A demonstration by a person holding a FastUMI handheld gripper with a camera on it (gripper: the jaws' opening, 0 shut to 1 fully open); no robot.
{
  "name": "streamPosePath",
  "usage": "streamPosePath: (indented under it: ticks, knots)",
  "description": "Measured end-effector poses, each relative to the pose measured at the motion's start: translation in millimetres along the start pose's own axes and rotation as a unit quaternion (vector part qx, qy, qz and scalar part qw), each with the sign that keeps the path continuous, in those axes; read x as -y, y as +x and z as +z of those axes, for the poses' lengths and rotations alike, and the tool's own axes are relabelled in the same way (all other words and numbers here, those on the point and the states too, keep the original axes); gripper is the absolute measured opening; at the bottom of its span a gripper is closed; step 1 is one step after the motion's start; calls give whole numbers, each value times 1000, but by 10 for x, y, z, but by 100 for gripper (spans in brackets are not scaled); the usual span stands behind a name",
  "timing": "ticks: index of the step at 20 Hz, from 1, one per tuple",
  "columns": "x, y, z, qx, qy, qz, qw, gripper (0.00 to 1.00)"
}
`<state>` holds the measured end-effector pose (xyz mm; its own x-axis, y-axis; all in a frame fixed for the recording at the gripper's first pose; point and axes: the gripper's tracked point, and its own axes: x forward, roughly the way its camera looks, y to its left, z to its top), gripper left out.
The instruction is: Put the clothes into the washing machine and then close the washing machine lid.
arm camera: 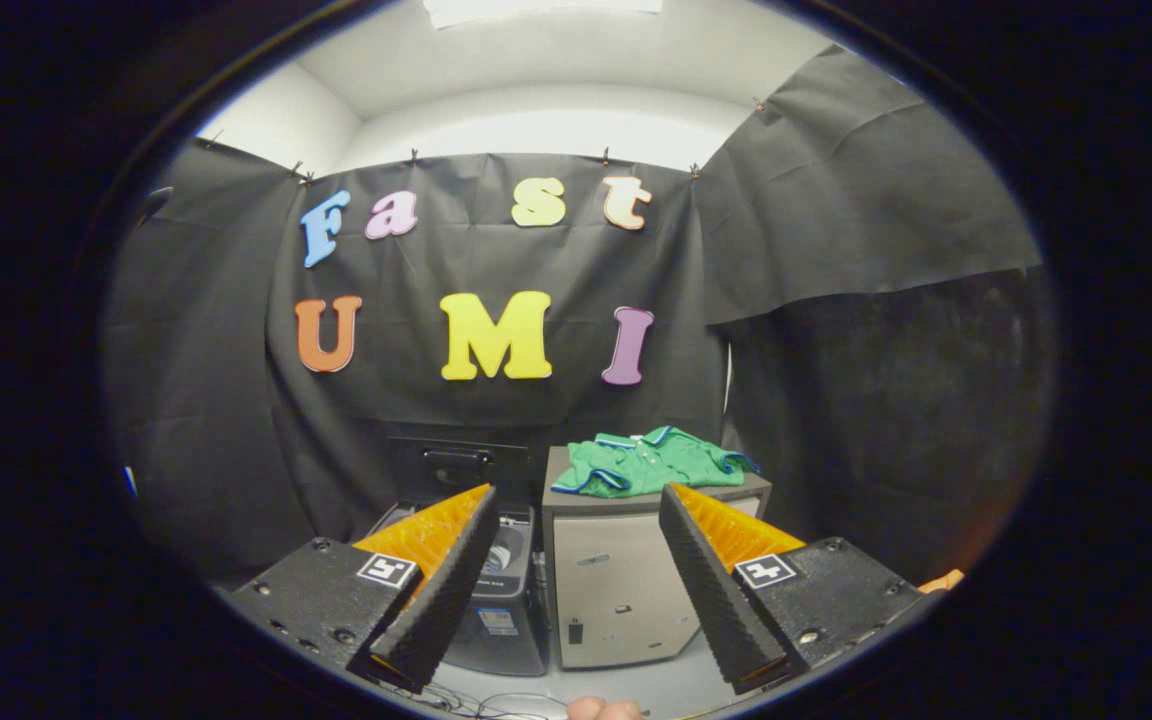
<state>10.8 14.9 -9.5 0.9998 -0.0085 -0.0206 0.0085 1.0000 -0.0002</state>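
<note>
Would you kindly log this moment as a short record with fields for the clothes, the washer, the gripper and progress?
clothes: green shirt, crumpled on top of the cabinet
washer: washing machine beside the cabinet, lid raised
gripper: gripper open, holding nothing, well short of both units
shirt position: beyond the fingers, nearer the right one
progress: shirt not yet picked up; lid not yet closed
</note>
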Motion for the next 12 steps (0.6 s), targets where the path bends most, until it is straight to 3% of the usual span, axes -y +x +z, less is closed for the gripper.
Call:
streamPosePath:
  ticks: [7,12]
  knots:
    - [-40,148,0,-2,-4,1,1000,100]
    - [94,247,140,1,-10,-21,1000,100]
